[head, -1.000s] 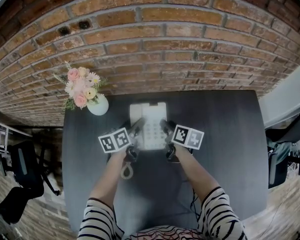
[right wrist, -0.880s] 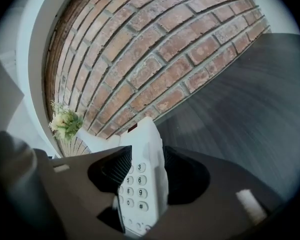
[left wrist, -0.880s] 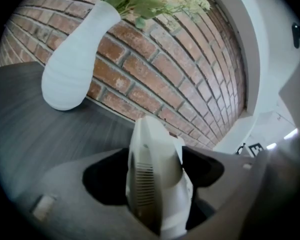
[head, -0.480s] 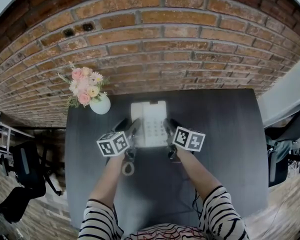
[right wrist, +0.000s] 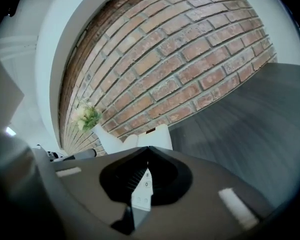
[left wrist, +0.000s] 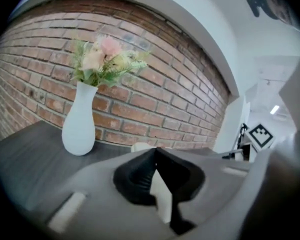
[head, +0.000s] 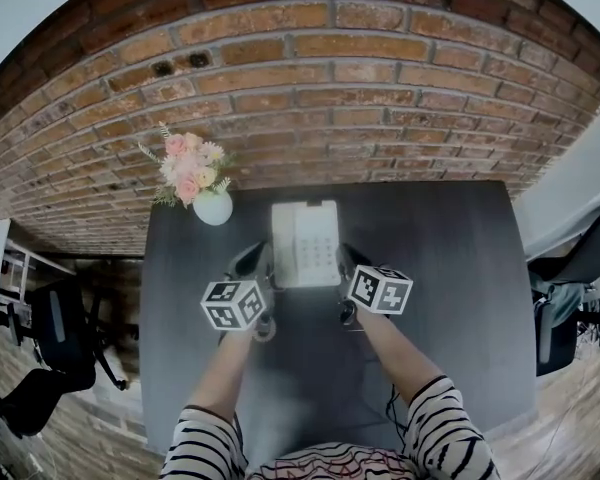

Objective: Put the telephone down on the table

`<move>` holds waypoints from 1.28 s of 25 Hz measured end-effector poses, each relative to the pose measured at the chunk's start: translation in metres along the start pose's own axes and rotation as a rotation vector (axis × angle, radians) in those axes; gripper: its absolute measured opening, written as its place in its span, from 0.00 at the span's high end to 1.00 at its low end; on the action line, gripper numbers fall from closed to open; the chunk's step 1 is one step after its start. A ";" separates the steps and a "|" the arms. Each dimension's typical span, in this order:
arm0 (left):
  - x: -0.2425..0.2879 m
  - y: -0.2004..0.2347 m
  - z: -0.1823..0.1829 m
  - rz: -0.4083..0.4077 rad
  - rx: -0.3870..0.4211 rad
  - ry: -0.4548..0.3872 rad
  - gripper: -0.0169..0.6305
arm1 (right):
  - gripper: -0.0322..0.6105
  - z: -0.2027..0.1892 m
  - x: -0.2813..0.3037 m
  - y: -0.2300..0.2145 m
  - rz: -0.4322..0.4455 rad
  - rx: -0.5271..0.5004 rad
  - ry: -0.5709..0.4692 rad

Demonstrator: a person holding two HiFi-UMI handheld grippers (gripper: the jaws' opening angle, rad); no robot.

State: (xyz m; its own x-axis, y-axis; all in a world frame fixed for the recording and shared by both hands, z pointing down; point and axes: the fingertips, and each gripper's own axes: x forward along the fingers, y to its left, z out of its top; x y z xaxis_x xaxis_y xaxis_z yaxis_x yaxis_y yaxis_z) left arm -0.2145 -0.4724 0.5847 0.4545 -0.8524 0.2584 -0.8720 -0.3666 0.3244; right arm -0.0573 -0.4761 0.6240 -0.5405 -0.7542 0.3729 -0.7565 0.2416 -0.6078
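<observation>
White telephone [right wrist: 155, 136] (keys 8, 0)

Dark table [head: 450, 298], back edge against brick wall [head: 380, 98]. White flower vase [head: 213, 207] stands at back left corner. White telephone [head: 305, 243] lies flat near the vase, to its right in head view, keypad up.

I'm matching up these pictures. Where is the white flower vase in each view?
Head view: vase upper left, at the table's far corner.
Left gripper view: vase left of centre, upright.
Right gripper view: vase lower left, above the jaws.
Shared landmark: brick wall behind it.
</observation>
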 end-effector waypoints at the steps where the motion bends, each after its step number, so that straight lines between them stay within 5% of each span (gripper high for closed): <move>1: -0.006 -0.006 0.002 -0.006 0.015 -0.005 0.97 | 0.95 -0.001 -0.005 0.005 0.005 -0.014 -0.004; 13: -0.099 -0.065 -0.009 -0.047 0.044 0.003 0.97 | 0.95 -0.034 -0.092 0.043 -0.017 -0.091 -0.042; 18: -0.148 -0.094 -0.026 -0.057 0.098 0.013 0.97 | 0.95 -0.060 -0.142 0.058 -0.016 -0.120 -0.059; 32: -0.277 -0.138 -0.080 -0.086 0.084 0.034 0.97 | 0.95 -0.142 -0.250 0.111 -0.031 -0.192 -0.073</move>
State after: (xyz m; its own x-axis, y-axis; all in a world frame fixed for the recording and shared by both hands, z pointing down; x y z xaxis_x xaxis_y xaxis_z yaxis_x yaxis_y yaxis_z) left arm -0.2058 -0.1557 0.5411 0.5326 -0.8039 0.2646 -0.8413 -0.4687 0.2692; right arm -0.0585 -0.1745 0.5632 -0.4925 -0.8039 0.3333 -0.8327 0.3239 -0.4492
